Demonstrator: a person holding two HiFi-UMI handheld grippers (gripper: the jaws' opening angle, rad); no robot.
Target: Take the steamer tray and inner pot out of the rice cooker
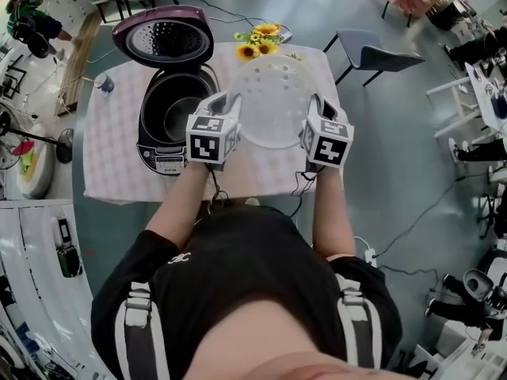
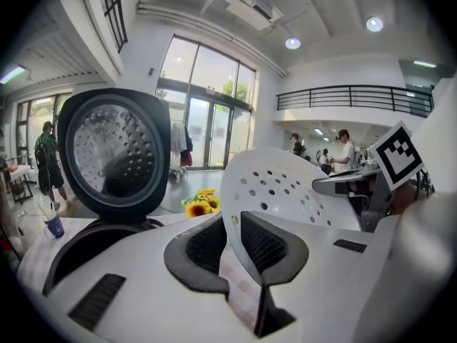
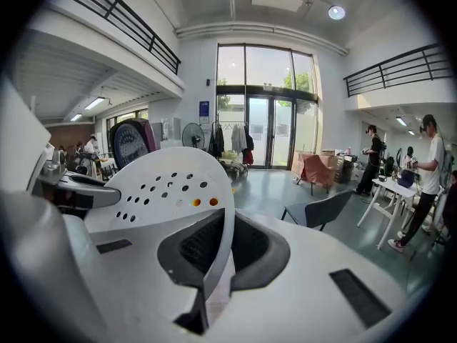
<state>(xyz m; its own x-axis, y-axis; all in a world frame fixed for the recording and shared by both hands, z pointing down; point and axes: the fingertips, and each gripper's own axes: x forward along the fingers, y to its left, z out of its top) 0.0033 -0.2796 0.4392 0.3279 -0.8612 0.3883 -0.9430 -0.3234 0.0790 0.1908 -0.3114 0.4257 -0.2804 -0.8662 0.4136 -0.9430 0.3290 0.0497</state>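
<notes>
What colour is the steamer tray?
The tray is white, with small round holes. It shows best in the head view.

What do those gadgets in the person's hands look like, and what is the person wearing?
The left gripper and right gripper are white plastic shells, each topped by a cube with black-and-white square markers. Their jaws are lined with dark grey ribbed pads. Thin dark cables run out from beneath them. The person wears a black short-sleeved top with grey-and-white straps over the shoulders.

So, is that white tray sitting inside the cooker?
No, the left gripper and right gripper hold the steamer tray beside the open rice cooker.
</notes>
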